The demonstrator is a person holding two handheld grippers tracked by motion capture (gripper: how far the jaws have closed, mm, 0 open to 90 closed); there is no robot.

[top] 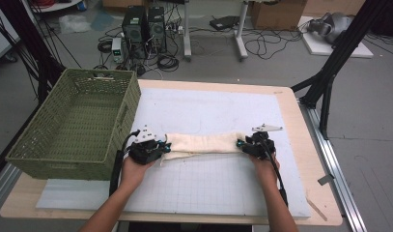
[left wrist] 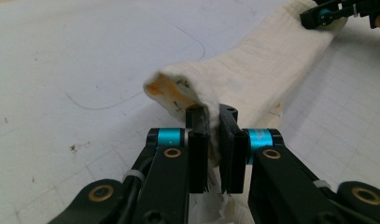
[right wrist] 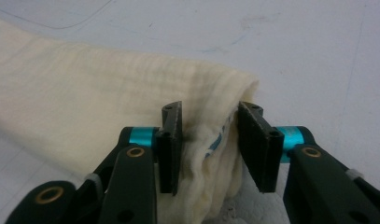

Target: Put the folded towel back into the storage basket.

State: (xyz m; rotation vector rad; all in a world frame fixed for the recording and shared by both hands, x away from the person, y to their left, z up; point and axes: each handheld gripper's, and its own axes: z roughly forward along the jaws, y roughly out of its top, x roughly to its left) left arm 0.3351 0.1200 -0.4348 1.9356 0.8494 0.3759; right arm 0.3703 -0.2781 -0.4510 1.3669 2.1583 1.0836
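A cream cloth (top: 203,143), folded into a long strip, lies across the white gridded mat (top: 208,188). My left gripper (top: 164,145) holds its left end. In the left gripper view the jaws (left wrist: 214,116) are shut tight on a thin fold of the cloth (left wrist: 262,65), whose end lifts open beyond them. My right gripper (top: 241,143) is at the strip's right end. In the right gripper view its jaws (right wrist: 210,109) stand a little apart, with bunched, wrinkled cloth (right wrist: 85,88) filling the gap and touching both pads. The left gripper view shows the right gripper (left wrist: 318,16) far off.
A green woven basket (top: 131,96) stands on the table's left side, close to my left hand. The wooden table edge (top: 290,111) runs along the right. Bare mat lies ahead of and behind the cloth. Cables and computer cases sit on the floor beyond.
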